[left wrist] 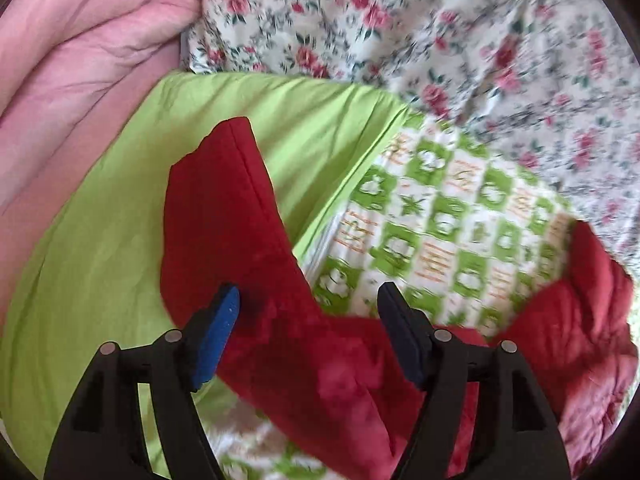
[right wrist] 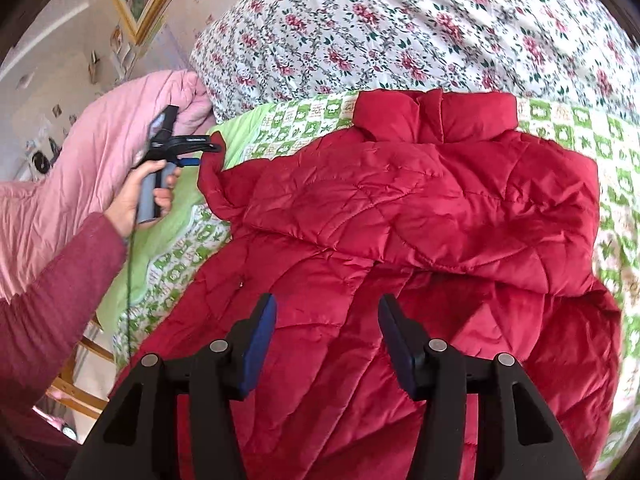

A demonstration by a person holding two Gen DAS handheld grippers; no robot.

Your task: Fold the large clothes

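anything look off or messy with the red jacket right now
Nothing is damaged or spilled. The red quilted jacket lies rumpled on the green patterned blanket, collar away from the camera. One sleeve sticks out sideways onto the plain green part, not yet folded in. Neither gripper holds it.

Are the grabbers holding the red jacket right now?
No. Both the left gripper and right gripper are open above the red jacket, gripping nothing.

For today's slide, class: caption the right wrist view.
Open right tongs hover over a red quilted jacket on the bed.
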